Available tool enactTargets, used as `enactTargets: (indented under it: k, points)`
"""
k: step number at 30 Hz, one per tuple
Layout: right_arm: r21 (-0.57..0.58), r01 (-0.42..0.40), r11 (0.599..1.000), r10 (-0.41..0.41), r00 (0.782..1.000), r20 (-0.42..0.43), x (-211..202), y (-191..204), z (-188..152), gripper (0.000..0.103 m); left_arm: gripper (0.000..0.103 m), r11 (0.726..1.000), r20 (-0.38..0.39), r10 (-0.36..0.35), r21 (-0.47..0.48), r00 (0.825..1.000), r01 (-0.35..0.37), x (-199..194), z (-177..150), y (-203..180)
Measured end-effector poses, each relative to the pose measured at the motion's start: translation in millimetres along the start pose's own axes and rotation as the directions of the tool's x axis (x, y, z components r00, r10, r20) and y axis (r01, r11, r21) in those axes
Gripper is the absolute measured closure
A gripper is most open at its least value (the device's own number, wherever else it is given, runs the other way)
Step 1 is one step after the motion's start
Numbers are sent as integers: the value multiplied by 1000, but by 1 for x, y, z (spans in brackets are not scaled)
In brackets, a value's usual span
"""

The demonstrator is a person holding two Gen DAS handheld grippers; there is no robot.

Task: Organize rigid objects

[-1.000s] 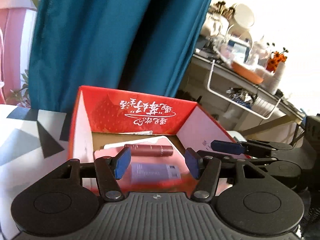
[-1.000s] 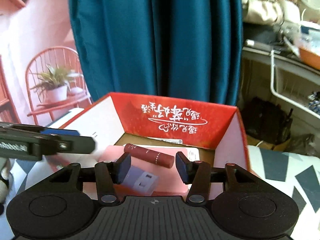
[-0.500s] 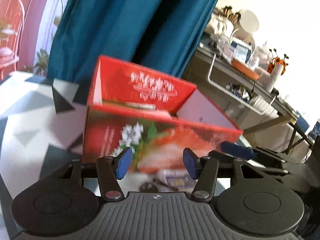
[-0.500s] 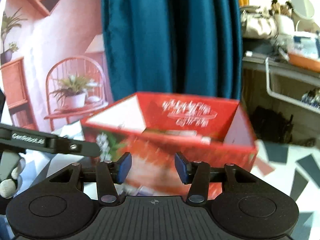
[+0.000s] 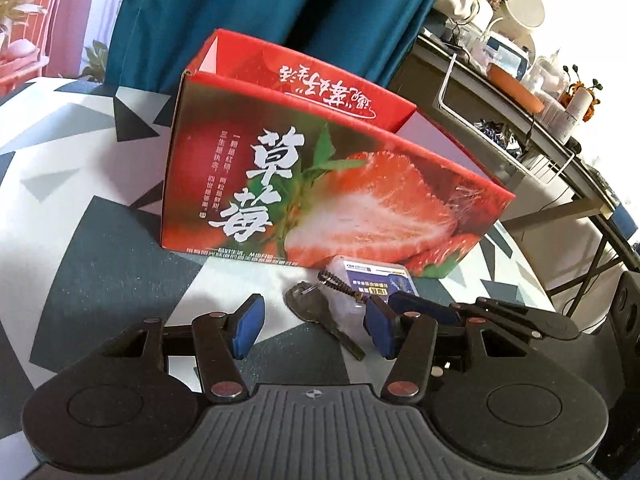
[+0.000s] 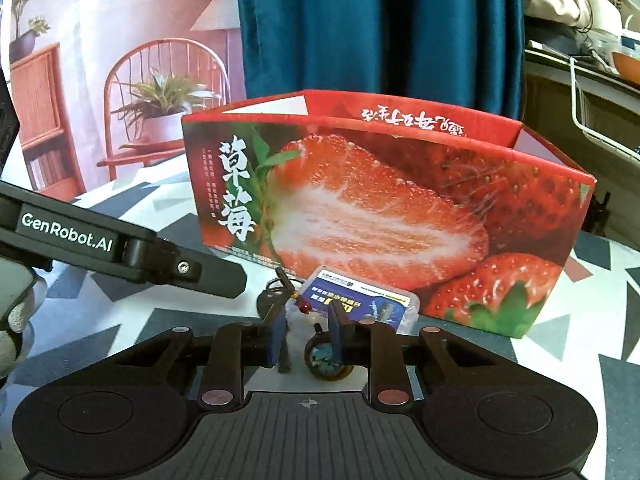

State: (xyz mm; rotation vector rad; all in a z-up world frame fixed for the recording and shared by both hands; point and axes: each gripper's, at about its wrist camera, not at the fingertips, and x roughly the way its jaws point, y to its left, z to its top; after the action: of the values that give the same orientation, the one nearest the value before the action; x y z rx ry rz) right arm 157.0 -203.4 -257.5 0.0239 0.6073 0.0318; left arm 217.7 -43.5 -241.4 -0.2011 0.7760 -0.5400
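Loose items outside box; sorting incomplete.
Right gripper (image 6: 306, 334) narrowed around key (image 5: 320, 312) with keyring charm (image 6: 328, 358), grip unconfirmed; left gripper (image 5: 312, 326) spread, empty. Beyond, small plastic case (image 6: 360, 304) touches strawberry box (image 6: 384, 216); both await boxing.

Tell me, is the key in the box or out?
Out. The key lies on the table in front of the box, beside a small plastic case.

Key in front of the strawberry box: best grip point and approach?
Grip the key across its round dark head, from above, fingers on either side. It lies flat on the table, its thin blade toward the camera, its ring and beaded cord trailing toward the clear plastic case; so avoid that side.
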Motion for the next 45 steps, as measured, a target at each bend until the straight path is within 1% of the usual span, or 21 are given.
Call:
enactTargets:
  k: [2,6,7,11,14,20,27,30,32,37,39,42,45]
  points:
    - [-7,5,1000,-5,1000,-1,0,0,0,88,45,1000,-2,2,0,1000,-2,-1,-2,1]
    - [12,-6,1000,6,1000,-4,-1,-4,-3,93,45,1000,-8,11,-2,1000,-11,1,-4,3]
    - [17,-14,1000,14,1000,-23,0,-5,-3,95,45,1000,-10,13,-3,1000,-13,1,-4,3]
    - [19,-9,1000,10,999,-48,1,-3,-10,95,45,1000,-13,17,0,1000,-17,1,-5,2]
    - [31,2,1000,1,996,-88,3,-5,-13,95,45,1000,-12,24,9,1000,-24,2,-6,1]
    - [75,14,997,-6,995,-101,-6,-13,-19,95,45,999,-35,28,32,999,-26,9,-9,-5]
    - [127,43,991,-31,995,-96,-11,-22,-25,94,45,994,-76,14,113,997,-6,22,-20,-25]
    - [138,44,989,-32,995,-90,-12,-25,-26,93,45,988,-70,32,156,997,-21,28,-23,-34]
    - [135,46,990,-35,996,-86,-13,-24,-27,93,45,985,-65,44,168,997,-32,32,-24,-38]
    - [124,48,991,-39,996,-77,-16,-26,-30,92,40,976,-64,78,208,995,-63,38,-23,-46]
    - [107,49,993,-41,996,-73,-17,-25,-31,92,40,972,-64,84,223,994,-68,39,-23,-47]
    - [54,54,997,-50,997,-66,-18,-23,-32,91,40,966,-66,89,250,994,-69,40,-24,-49]
    - [50,38,998,-35,997,-67,-19,-26,-34,89,40,963,-69,92,261,993,-71,38,-24,-48]
